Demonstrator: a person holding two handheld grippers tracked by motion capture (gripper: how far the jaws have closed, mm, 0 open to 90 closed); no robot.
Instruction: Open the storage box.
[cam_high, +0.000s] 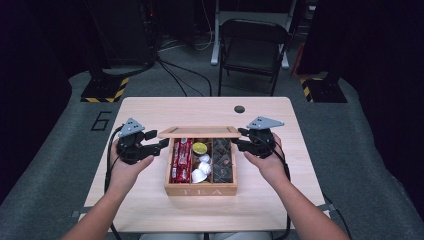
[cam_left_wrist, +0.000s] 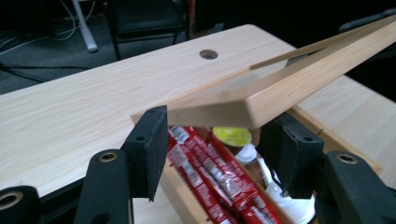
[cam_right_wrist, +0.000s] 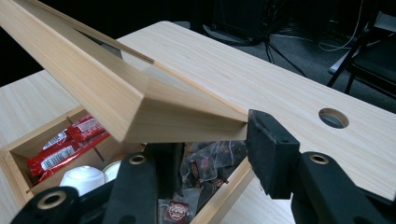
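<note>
I had both grippers at the wooden tea box, which sat near the middle of the table, a little toward my edge. Its hinged lid stood raised at the far side, tilted up so that the compartments lay in plain sight: red sachets on the left, a yellow-topped pod and white pods in the middle, dark tea bags on the right.

My left gripper was at the lid's left corner. In the left gripper view its two pads stood on either side of that corner, one pad just meeting the wood, the other tucked under the edge; I cannot tell whether they were truly pinching. My right gripper had the right corner, with one pad pressed against the end of the lid's frame and the other finger under the lid; the jaws there looked closed on the wood.

Taking a corner on each side made sense to me: a wide, light lid on hinges would twist if lifted from one end, and two holds keep it level while the contents stay undisturbed.
</note>
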